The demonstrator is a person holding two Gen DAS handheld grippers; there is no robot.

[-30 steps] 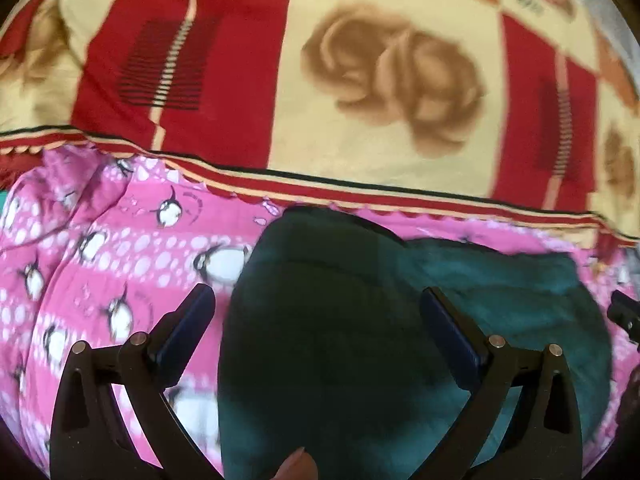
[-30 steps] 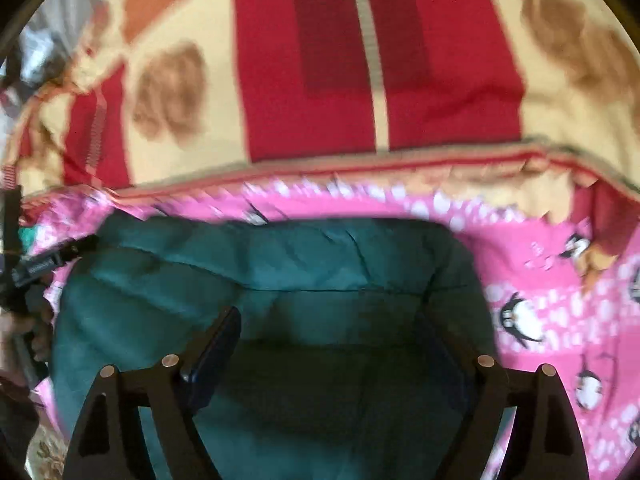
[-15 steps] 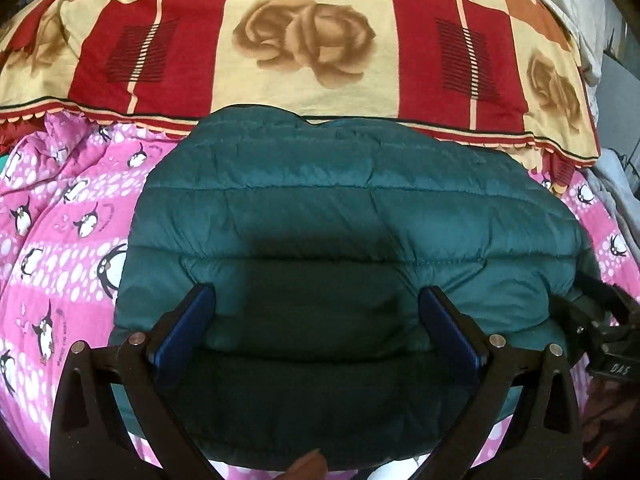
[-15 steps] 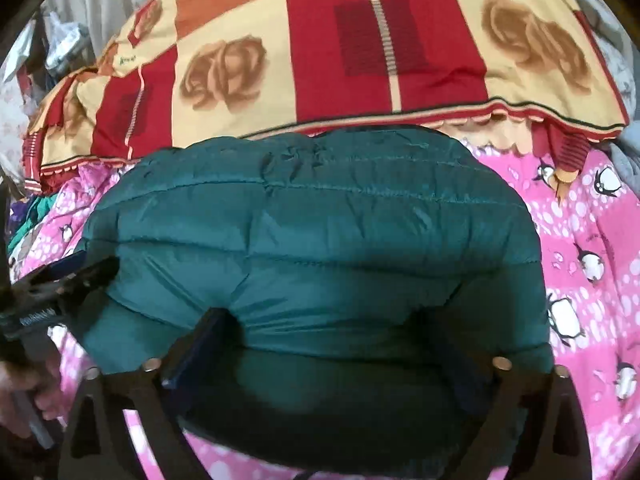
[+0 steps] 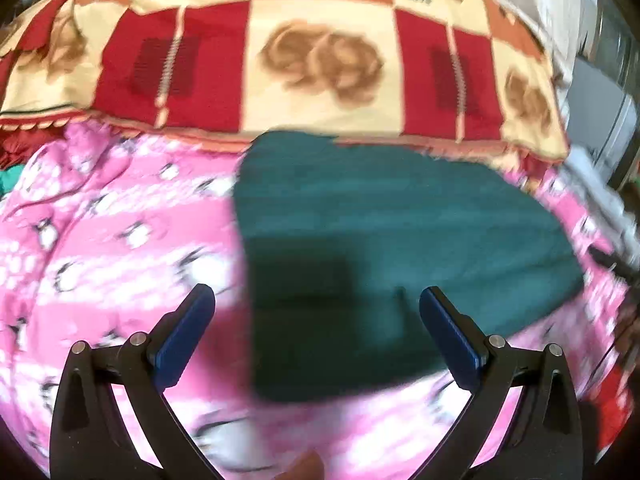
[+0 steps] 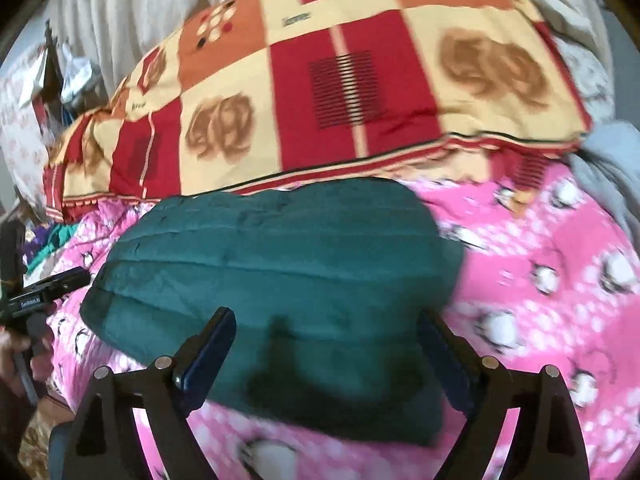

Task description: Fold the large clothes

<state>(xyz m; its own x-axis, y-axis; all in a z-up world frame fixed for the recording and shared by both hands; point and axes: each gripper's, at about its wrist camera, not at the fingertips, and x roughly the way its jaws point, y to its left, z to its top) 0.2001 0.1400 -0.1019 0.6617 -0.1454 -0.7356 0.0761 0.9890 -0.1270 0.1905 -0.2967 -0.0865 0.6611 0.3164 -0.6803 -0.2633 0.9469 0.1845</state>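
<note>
A dark green quilted jacket (image 5: 380,240) lies folded in a compact block on the pink penguin-print bedspread (image 5: 100,240). It also shows in the right wrist view (image 6: 280,264). My left gripper (image 5: 316,324) is open and empty, hovering above the jacket's near left part. My right gripper (image 6: 324,340) is open and empty above the jacket's near edge. The left gripper's tip (image 6: 52,286) shows at the left edge of the right wrist view, beside the jacket. Both views are motion-blurred.
A red, cream and orange rose-patterned blanket (image 5: 320,60) is heaped along the far side of the bed, also in the right wrist view (image 6: 340,80). Grey cloth (image 6: 604,172) lies at the right. Clutter (image 6: 52,80) stands at the far left.
Both grippers have pulled back and up from the jacket. The jacket filled both views half a second ago; now it looks smaller, with pink bedspread showing around it.
</note>
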